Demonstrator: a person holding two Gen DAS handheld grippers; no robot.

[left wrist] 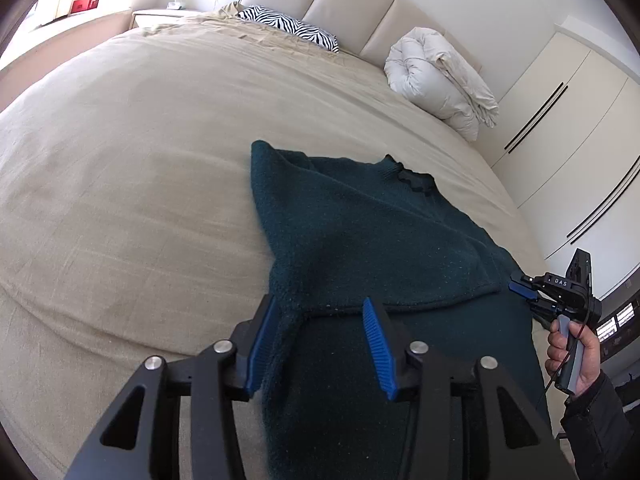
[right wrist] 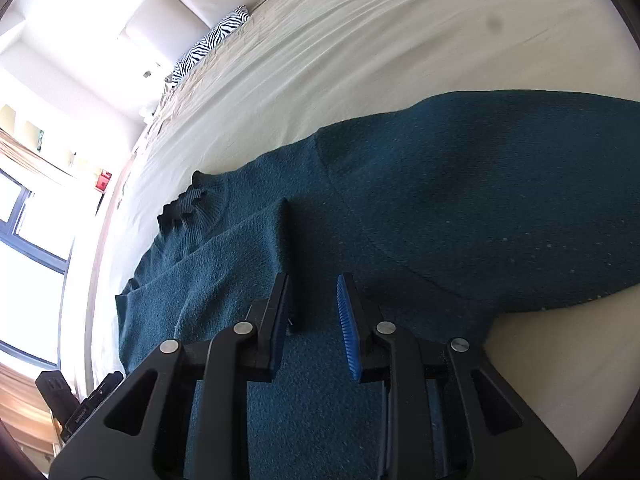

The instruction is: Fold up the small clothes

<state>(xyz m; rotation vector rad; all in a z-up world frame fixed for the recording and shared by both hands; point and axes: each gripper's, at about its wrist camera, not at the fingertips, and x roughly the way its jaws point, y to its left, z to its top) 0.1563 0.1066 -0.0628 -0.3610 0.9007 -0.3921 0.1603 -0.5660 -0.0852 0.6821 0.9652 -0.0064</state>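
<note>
Beige bedding covers a wide bed; a dark teal sweater lies spread on it, well short of the zebra pillow. "DAS" reads on the right gripper, just off the sweater's edge. The left gripper stands wide apart, sweater fabric loose between its blue pads. In its own view the right gripper stands narrowly apart over the sweater, gripping nothing.

Daylight enters from windows at the left of the right wrist view, where glare washes out the headboard and the near bed sheet. The left wrist view is evenly lit and sharp. Both fisheye views curve straight lines and darken toward the corners. The teal sweater shows soft shadows.
</note>
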